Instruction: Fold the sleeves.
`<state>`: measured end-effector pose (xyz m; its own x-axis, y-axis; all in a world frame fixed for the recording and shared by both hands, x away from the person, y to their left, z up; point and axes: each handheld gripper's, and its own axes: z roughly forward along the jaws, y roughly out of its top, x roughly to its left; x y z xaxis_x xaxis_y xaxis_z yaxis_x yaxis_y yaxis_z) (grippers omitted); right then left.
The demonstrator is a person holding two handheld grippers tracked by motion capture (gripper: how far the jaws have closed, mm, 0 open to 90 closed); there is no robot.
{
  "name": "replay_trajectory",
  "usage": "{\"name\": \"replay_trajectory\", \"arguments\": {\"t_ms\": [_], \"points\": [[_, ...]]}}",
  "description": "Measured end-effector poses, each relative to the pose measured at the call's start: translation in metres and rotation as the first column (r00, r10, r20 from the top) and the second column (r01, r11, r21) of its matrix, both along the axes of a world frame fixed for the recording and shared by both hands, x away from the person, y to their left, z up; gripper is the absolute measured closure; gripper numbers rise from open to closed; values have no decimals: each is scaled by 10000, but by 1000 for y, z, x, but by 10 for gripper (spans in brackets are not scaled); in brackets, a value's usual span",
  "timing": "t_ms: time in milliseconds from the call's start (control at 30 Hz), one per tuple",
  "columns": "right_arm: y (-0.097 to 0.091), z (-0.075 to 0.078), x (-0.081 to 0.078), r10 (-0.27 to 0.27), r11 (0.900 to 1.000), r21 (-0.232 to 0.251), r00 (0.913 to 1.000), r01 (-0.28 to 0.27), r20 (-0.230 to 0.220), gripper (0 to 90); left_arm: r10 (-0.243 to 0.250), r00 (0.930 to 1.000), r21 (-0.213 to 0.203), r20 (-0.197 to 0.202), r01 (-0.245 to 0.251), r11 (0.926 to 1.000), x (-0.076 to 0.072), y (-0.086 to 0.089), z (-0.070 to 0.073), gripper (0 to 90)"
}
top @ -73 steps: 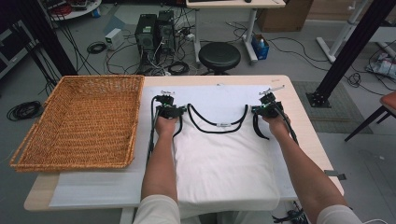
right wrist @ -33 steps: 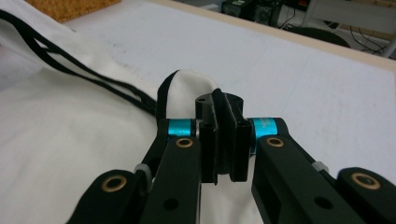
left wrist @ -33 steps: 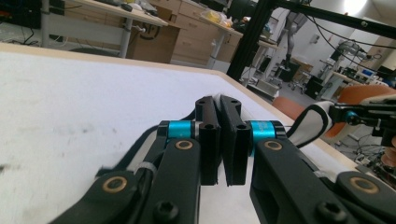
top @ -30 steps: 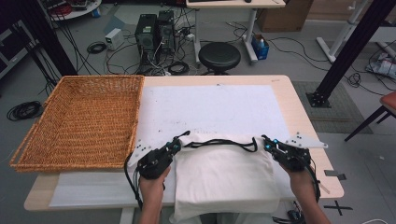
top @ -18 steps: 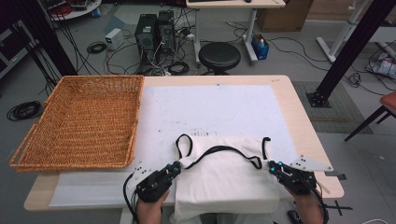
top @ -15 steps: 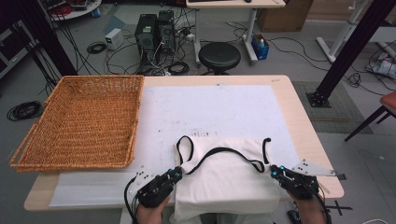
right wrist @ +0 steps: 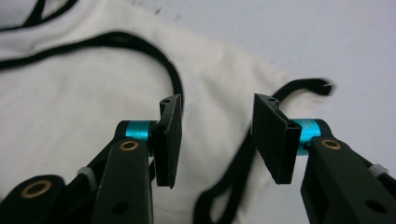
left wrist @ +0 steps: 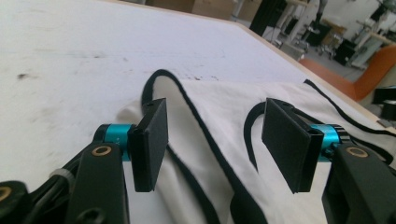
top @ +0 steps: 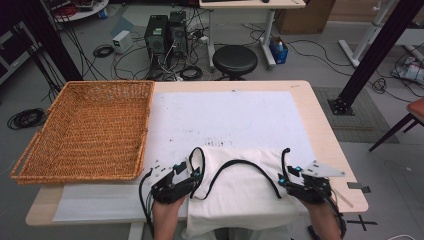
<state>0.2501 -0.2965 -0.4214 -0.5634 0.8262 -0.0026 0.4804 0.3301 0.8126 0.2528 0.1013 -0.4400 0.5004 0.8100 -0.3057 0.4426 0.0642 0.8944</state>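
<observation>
Both just opened: left gripper (left wrist: 212, 140) apart over the white top's (top: 240, 192) strap (left wrist: 187, 112), right gripper (right wrist: 217, 140) apart over its other strap (right wrist: 243, 163).

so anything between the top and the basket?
Nothing visible. The top lies at the table's near edge, the basket up-left of it; bare white sheet between. The left gripper sits open at the top's left strap.
</observation>
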Motion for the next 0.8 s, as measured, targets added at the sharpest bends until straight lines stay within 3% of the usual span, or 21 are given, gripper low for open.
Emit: {"name": "replay_trajectory", "arguments": {"t_ms": [67,133,167,233,300,367,433,533,633,700,800], "points": [[9,-15,8,28,9952,-979,9993,-65,-374,568,-285,9985,494,-478,308,9983,6,-9,-5,414],[8,-26,11,-121,9932,-1161,9974,38,-715,662,-386,9953,816,-884,459,9956,8,-15,-11,442],[4,-28,10,-204,9963,-851,9978,150,-632,733,-420,9929,987,-1109,531,9937,9,-17,-12,461],[-2,-27,10,-194,9978,-642,9972,147,-721,829,-481,9925,1058,-1126,601,9926,10,-18,-12,511],[-6,-26,9,-159,9990,-430,9982,134,-579,870,-819,9831,1325,-1636,1041,9857,12,-22,-13,598],[-13,-23,7,-203,9996,180,9987,212,-461,875,-845,9725,1626,-2171,1214,9792,13,-24,-14,732],[-19,-20,4,-392,9961,772,9986,419,-362,875,-822,9681,1497,-2367,1199,9814,13,-23,-16,788],[-25,-19,2,-480,9947,891,9980,516,-416,861,-920,9651,1479,-2453,1310,9803,11,-22,-15,857],[-24,-16,-3,-405,9937,1027,9984,442,-387,719,-1111,9710,936,-2116,1333,9866,6,-19,-15,866],[-18,-15,-7,-139,9965,814,9994,164,-313,657,-1390,9775,-38,-1587,1402,9901,2,-14,-15,868],[-13,-18,-8,-30,9986,536,9992,51,-390,600,-1656,9813,-1383,-982,1513,9788,-6,-5,-15,868]]}}
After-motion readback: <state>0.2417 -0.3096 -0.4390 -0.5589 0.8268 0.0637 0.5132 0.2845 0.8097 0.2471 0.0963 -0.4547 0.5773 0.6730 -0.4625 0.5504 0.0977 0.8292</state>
